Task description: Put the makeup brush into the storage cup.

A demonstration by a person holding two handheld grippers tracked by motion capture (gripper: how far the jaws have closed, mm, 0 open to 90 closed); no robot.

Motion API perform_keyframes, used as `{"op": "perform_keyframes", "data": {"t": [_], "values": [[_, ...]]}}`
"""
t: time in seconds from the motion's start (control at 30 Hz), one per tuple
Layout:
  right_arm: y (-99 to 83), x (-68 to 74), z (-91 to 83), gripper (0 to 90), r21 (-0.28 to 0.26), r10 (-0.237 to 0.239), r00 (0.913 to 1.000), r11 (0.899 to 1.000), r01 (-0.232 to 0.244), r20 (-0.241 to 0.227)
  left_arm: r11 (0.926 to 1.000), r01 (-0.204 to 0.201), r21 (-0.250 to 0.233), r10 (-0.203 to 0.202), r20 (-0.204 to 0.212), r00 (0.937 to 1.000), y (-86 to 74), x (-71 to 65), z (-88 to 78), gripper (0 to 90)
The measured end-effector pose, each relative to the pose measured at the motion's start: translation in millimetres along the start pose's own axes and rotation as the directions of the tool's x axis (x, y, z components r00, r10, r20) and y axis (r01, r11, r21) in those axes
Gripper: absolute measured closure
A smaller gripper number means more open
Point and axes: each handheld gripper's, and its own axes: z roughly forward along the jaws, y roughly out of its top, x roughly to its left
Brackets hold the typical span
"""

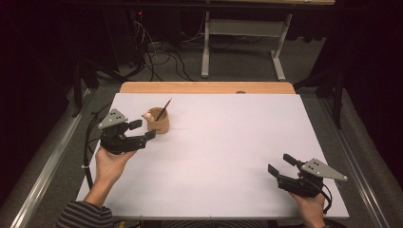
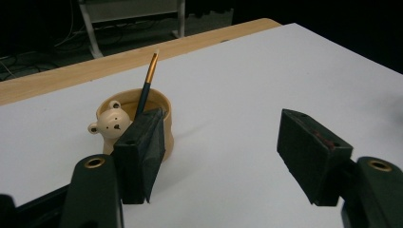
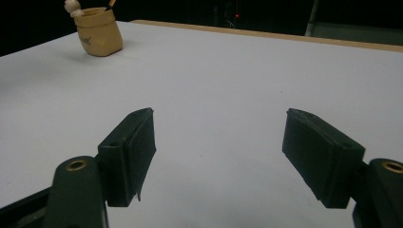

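The bear-faced pen cup (image 1: 159, 121) sits at ten o'clock on the table (image 1: 223, 142), a paintbrush (image 1: 164, 109) leaning inside. The left gripper (image 1: 142, 129), jaws spread wide and empty, hovers just beside it. The cup looks light, rigid, possibly ceramic and chip-prone: pinch its rim wall. The right gripper (image 1: 280, 164) idles agape at four o'clock

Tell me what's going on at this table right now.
A person holds a gripper in each hand over a white table. The left gripper sits right beside a tan bear-faced cup with a paintbrush standing in it, jaws open, gripping nothing. The right gripper waits at the near right corner, also open, far from the cup.
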Motion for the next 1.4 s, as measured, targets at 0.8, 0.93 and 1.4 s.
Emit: {"op": "perform_keyframes", "data": {"t": [0.8, 0.93, 1.4], "values": [[-0.1, 0.5, 0.1, 28.5, 0.002, -0.003, 1.0000, 1.000, 0.003, 0.002, 0.9992, -0.038, 0.012, 0.039, -0.010, 0.9992, -21.6, -13.1, -2.0, 33.3], [-0.1, 0.5, 0.1, 28.5, 0.002, -0.003, 1.0000, 1.000, 0.003, 0.002, 0.9993, -0.036, 0.012, 0.036, -0.005, 0.9993, -24.2, -14.2, -1.5, 33.3], [0.0, 0.6, 0.2, 28.5, 0.002, -0.003, 1.0000, 1.000, 0.003, 0.002, 0.9997, -0.024, -0.004, 0.024, 0.013, 0.9996, -37.5, -20.7, 3.5, 33.5]]}}
